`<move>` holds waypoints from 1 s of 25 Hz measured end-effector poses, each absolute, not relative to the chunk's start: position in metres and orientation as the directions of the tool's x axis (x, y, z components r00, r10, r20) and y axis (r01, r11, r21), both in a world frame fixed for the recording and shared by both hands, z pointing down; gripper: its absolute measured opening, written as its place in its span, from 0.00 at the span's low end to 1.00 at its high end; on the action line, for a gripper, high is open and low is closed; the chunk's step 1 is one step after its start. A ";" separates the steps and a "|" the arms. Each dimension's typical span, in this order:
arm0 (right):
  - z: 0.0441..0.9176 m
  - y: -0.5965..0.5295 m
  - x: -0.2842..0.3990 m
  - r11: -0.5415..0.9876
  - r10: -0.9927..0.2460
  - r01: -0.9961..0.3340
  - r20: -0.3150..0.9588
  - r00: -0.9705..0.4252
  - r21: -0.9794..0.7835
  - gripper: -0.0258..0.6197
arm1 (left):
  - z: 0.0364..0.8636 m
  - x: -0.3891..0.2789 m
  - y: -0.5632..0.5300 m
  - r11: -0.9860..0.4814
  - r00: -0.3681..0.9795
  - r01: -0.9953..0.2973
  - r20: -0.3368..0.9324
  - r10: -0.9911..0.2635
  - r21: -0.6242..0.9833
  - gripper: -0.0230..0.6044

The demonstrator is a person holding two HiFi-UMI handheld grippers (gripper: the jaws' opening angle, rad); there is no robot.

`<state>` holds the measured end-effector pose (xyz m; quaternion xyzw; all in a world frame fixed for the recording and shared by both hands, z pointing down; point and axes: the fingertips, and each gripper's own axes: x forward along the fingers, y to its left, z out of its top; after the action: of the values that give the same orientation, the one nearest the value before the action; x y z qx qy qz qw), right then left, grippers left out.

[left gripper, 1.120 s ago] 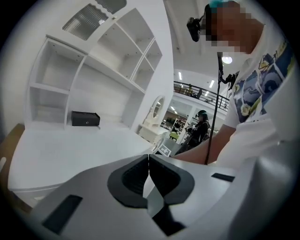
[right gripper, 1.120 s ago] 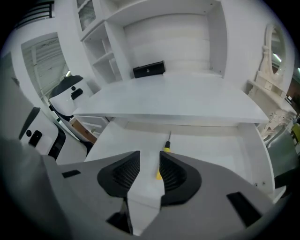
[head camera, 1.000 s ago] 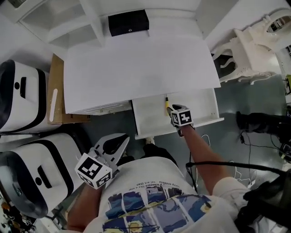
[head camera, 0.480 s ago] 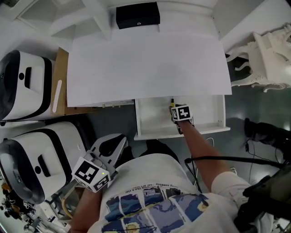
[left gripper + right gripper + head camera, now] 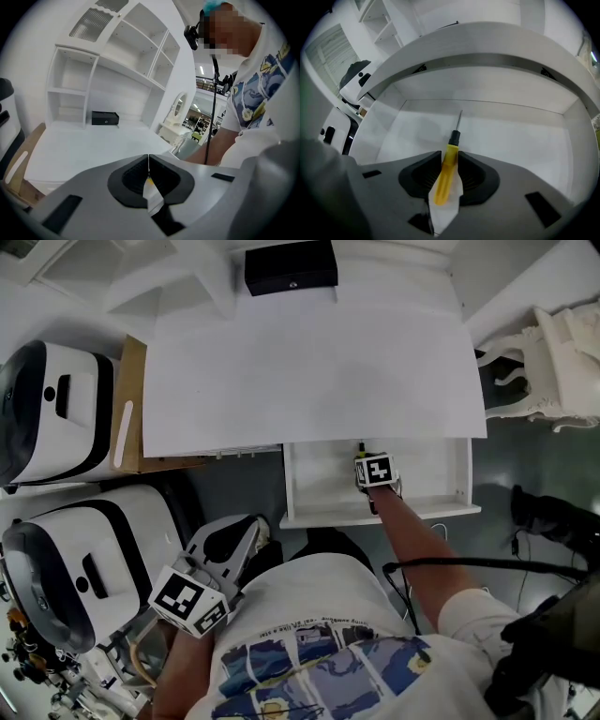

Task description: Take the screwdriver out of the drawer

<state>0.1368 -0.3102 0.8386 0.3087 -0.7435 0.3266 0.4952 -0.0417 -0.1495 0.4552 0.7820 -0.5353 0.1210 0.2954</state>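
Grip closes on yellow-handled screwdriver (image 5: 449,161) in white pull-out drawer (image 5: 319,486)

The right gripper (image 5: 450,153), its jaws having just been closing, clamps the plastic handle between its dark pads. The thin metal shaft points toward the drawer's back wall, and the tool sits inside the drawer under the white desk top (image 5: 309,362). The left gripper (image 5: 148,161) hangs well apart near the person's chest, jaws pressed together on nothing. A black rectangular box (image 5: 291,266) sits at the desk's far edge.

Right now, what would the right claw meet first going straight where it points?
The screwdriver: its yellow handle sits between the right claw's jaws, which have just been closing. Beyond it, probably the drawer floor.
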 end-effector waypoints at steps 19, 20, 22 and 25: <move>0.821 -0.302 0.151 0.577 -0.122 -0.799 0.949 -0.290 -0.170 0.19 | 0.448 -0.051 -0.132 -0.319 0.452 -0.886 0.470 -0.758 0.337 0.06; 0.818 -0.301 0.152 0.577 -0.117 -0.799 0.951 -0.287 -0.170 0.19 | 0.447 -0.051 -0.131 -0.325 0.458 -0.883 0.465 -0.758 0.338 0.06; 0.814 -0.298 0.154 0.582 -0.104 -0.795 0.954 -0.282 -0.172 0.19 | 0.445 -0.052 -0.128 -0.340 0.469 -0.877 0.455 -0.757 0.339 0.06; 0.808 -0.293 0.156 0.604 -0.088 -0.780 0.959 -0.268 -0.162 0.19 | 0.444 -0.056 -0.123 -0.360 0.483 -0.870 0.439 -0.758 0.337 0.06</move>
<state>0.1557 -0.2927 0.8075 0.2994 -0.7250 0.3289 0.5259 -0.0555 -0.1225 0.4435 0.8179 -0.4975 0.1042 0.2697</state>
